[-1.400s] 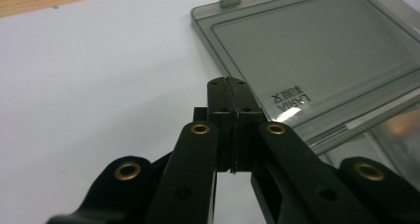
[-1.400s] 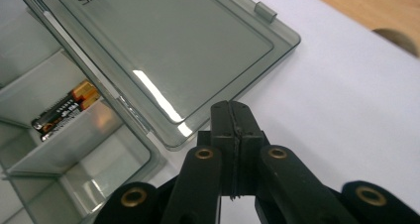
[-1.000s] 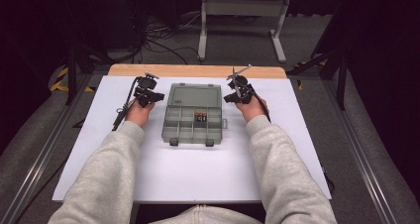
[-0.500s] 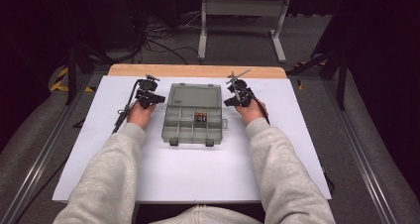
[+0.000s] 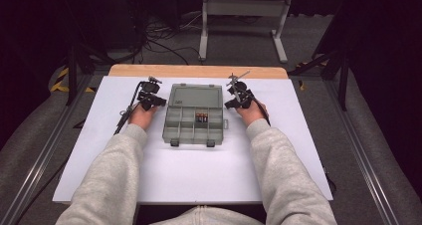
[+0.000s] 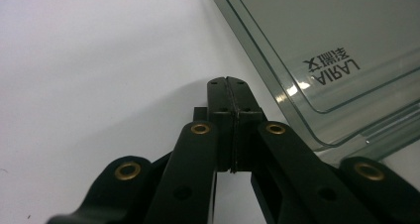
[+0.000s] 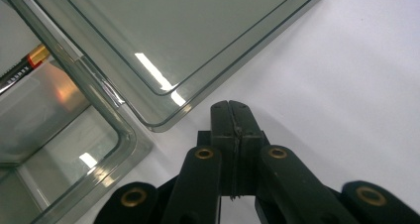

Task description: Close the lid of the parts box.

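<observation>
A clear grey compartment box [image 5: 194, 114] lies open in the middle of the white table [image 5: 189, 170], its lid [image 5: 196, 95] folded flat toward the far side. Batteries [image 5: 201, 117] lie in one middle compartment. My left gripper [image 5: 158, 101] rests on the table just left of the lid, jaws shut with nothing between them; its own view shows the tips [image 6: 229, 80] beside the lid's corner [image 6: 317, 55]. My right gripper [image 5: 229, 104] rests just right of the box, also shut and empty, its tips [image 7: 233, 105] near the lid's corner [image 7: 168, 60]. A battery end [image 7: 25, 65] shows at the left.
A wooden strip [image 5: 199, 70] runs along the table's far edge. Beyond it stand a white frame's legs [image 5: 239, 26] and cables on the floor. Bare white table surface lies in front of the box, between the person's grey sleeves [image 5: 109, 180].
</observation>
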`<action>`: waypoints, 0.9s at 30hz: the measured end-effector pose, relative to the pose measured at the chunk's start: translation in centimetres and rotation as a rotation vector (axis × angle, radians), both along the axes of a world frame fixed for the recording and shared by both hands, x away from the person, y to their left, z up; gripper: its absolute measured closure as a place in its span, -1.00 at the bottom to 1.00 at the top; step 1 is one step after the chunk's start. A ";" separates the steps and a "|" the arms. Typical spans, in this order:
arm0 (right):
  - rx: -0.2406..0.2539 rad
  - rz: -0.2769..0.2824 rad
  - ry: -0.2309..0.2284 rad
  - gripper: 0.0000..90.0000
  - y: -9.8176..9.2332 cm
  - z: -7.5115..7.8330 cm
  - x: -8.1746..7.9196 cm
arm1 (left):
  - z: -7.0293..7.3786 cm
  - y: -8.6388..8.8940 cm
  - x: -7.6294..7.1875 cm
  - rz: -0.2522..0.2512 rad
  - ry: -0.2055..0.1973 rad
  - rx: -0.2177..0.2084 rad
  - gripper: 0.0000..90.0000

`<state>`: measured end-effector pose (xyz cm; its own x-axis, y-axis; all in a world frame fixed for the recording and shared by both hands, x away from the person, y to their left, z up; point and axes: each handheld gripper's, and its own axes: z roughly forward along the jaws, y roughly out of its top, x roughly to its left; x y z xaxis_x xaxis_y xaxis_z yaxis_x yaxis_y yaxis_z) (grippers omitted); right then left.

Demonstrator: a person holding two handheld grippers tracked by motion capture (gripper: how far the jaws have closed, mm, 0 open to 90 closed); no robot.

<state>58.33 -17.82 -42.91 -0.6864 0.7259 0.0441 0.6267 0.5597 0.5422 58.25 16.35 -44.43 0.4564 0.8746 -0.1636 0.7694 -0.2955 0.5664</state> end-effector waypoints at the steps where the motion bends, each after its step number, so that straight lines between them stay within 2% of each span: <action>1: -0.003 -0.002 0.002 1.00 0.0 0.0 0.0 | 0.0 0.0 0.0 0.000 0.001 0.001 0.98; 5: -0.013 -0.008 0.007 1.00 -0.1 -0.2 0.1 | 0.0 -0.2 0.0 -0.005 -0.003 0.019 0.98; 13: -0.012 -0.004 0.006 1.00 -0.1 -0.3 0.1 | 0.0 -0.3 0.0 -0.011 -0.006 0.023 0.99; 15: -0.011 0.000 0.000 1.00 0.1 -0.4 0.2 | 0.0 -0.5 0.0 -0.018 -0.018 0.021 0.98; 18: -0.015 0.004 -0.009 1.00 0.3 -0.4 0.1 | 0.0 -0.9 -0.2 -0.040 -0.036 0.051 0.99; 22: -0.018 0.015 -0.015 1.00 0.5 -0.4 0.2 | -0.1 -1.0 -0.1 -0.044 -0.037 0.038 0.99; 25: -0.019 0.020 -0.015 1.00 0.7 -0.4 0.2 | -0.1 -1.2 -0.2 -0.047 -0.046 0.052 0.99; 27: -0.023 0.023 -0.011 1.00 0.7 -0.4 0.3 | -0.1 -1.0 -0.2 -0.056 -0.047 0.046 0.99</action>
<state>58.59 -17.09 -43.33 -0.7031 0.7108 0.0196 0.6075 0.5861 0.5361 58.08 15.33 -44.56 0.5114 0.8534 -0.1009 0.7238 -0.3644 0.5860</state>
